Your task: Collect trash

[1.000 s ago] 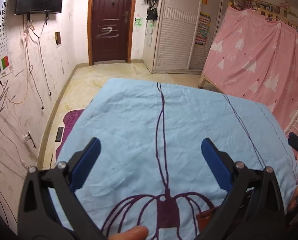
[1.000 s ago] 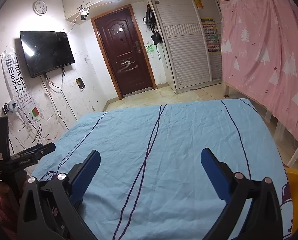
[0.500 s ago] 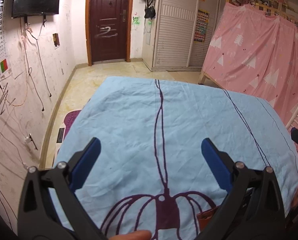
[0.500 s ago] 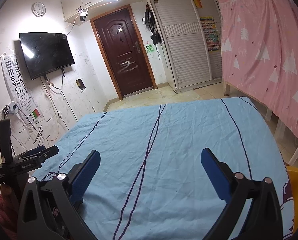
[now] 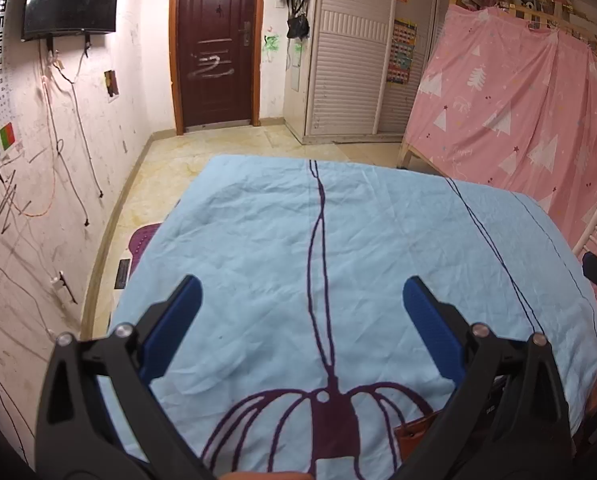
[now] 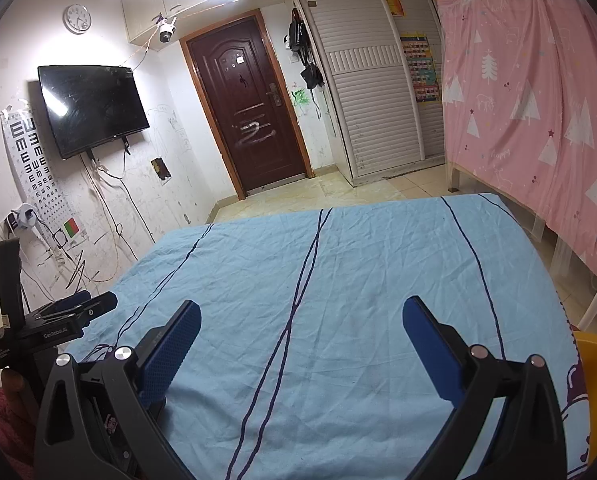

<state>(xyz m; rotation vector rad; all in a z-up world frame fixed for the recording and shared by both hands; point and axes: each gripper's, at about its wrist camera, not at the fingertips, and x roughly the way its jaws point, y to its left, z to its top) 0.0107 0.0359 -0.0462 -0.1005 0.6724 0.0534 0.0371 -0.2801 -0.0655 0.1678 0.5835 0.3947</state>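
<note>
A table covered with a light blue cloth (image 5: 258,248) with dark purple lines fills both views; it also shows in the right wrist view (image 6: 358,280). No trash shows on it. My left gripper (image 5: 300,294) is open and empty above the near part of the cloth. My right gripper (image 6: 300,316) is open and empty above the cloth too. The left gripper's body (image 6: 54,320) shows at the left edge of the right wrist view. A small orange-brown object (image 5: 412,432) lies at the cloth's near edge, partly hidden behind my left gripper's right finger.
A pink curtain (image 6: 530,112) hangs on the right. A dark door (image 6: 246,108), white louvered wardrobe (image 6: 378,80) and wall TV (image 6: 90,108) stand beyond. A yellow chair (image 6: 596,364) is at the right edge. A purple mat (image 5: 140,240) lies on the floor left.
Both views have tilted up slightly, so the far wall and door show more. Both grippers stay open and empty over the cloth.
</note>
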